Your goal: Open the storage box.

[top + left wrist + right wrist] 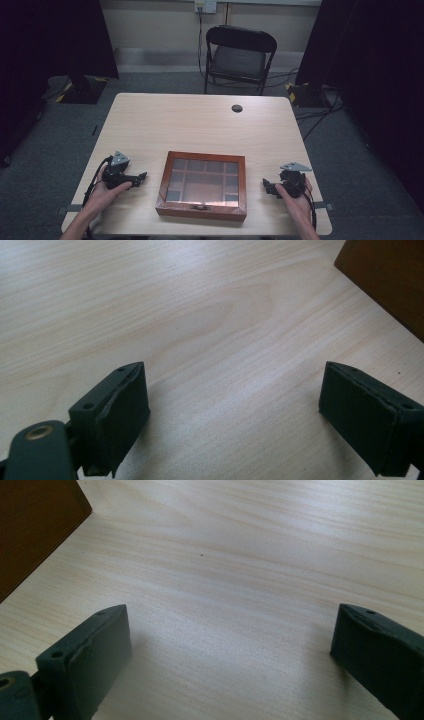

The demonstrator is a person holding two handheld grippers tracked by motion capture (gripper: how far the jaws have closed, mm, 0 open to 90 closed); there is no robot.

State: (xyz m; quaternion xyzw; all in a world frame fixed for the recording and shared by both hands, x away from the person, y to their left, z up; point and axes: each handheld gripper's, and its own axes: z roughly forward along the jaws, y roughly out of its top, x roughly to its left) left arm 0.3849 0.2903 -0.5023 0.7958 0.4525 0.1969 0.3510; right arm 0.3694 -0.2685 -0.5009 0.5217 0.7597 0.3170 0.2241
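Grey carpet, dark curtains at both sides, and a pale wall with a socket behind, seen from the high view. Black folding chair point(240, 54) past the far edge of the bench point(200, 120), facing it. Cables trailing over the floor at the right. Small dark round hole point(237, 108) in the light wood top near the far edge. Wooden box point(202, 185) with a glass lid and a grid of compartments beneath it, lying flat at the near middle of the bench, lid down, small metal clasp on the near side. Left hand point(107, 192) in from the bottom, holding the left gripper point(141, 177) just left of the box, not touching it, jaws pointing toward it. Right hand point(295, 195) holding the right gripper point(266, 185) just right of the box, likewise apart from it, jaws pointing inward. Grey three-cornered plate on top of each.

From the left gripper view: left gripper point(235, 405) low over bare wood, jaws spread wide with nothing between them. Dark brown corner of the box point(385, 275) at upper right, beyond the jaw tips.

From the right gripper view: right gripper point(230, 645) also low over the grain, jaws released and far apart, only bench between. Box point(30, 530) side at upper left, clear of the jaws.
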